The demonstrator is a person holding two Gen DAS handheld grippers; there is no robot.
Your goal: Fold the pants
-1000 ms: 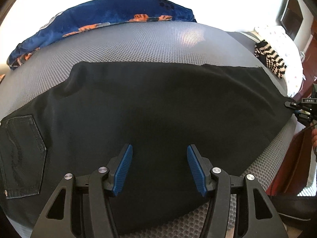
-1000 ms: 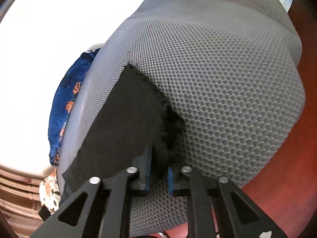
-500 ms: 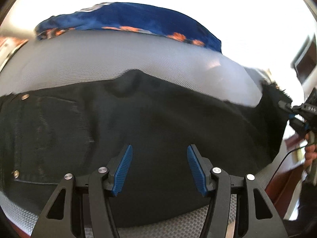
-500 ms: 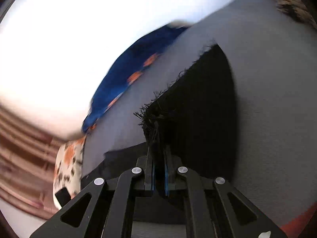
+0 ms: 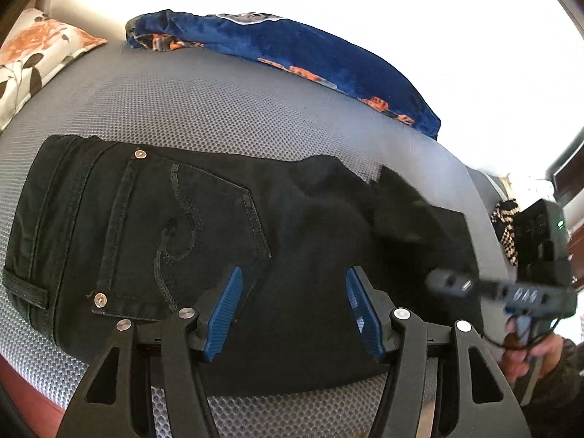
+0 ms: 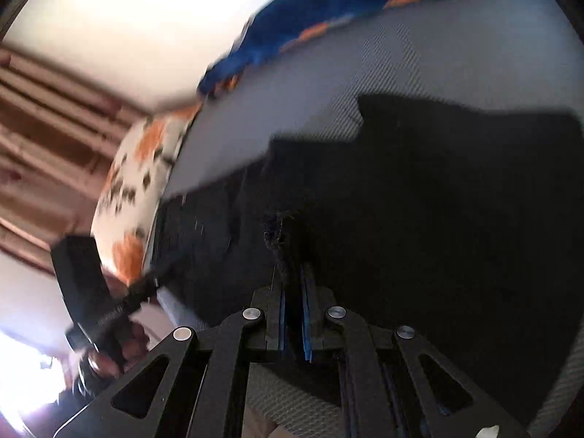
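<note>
Your right gripper has its blue-padded jaws pressed together on a frayed hem of the black denim pants; a tuft of the fabric sticks up just beyond the pads. Ahead of it and to its right the pants spread dark across the grey honeycomb-mesh mattress. Further out, at the far edge of the mattress, lies a blue velvety blanket with orange patches, and to the gripper's left a white cushion with orange flowers. This view is blurred.

Your left gripper holds its blue ribbed pads well apart with nothing between them. It hovers over the pants, which lie flat just beyond the pads. The stitched back pocket and waistband are to its left. To its right the leg is bunched, lifted and doubled toward the seat. The right gripper's black body shows blurred at the right edge, your hand below it. Past the pants are bare mattress, then the blanket, with the cushion far left.
</note>
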